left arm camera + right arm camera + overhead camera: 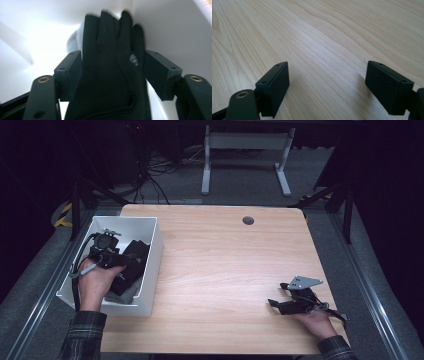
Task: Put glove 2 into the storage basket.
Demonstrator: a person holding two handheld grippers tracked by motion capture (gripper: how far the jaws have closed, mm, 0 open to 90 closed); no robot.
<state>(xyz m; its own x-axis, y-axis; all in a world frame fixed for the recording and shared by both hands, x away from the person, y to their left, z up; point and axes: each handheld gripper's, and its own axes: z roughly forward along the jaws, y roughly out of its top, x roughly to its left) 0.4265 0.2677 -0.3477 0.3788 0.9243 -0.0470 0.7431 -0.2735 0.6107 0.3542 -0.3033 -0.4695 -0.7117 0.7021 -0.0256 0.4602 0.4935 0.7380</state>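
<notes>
We look down on a pale wooden surface (225,265) where a person in plaid sleeves works two hand-held grippers. The left gripper (120,262) reaches into a white rectangular plastic bin (150,270) at the surface's left edge, where a black fabric glove (110,75) lies over what looks like a pale grey cloth (127,295). In the left gripper view the glove runs between the jaws, fingers pointing away toward the bin's far wall, cuff toward the camera; its long axis follows the gripper's own line. The jaws stand spread, one to either side of the glove, and we see a gap at the right pad, so the glove appears released rather than pinched.

We judge this the drop-off step: the glove is down in the bin and let go. The next move calls for lifting the left gripper straight out without snagging the fabric.

The right gripper (274,304) rests low over the bare surface near the right edge, jaws apart and empty.
</notes>
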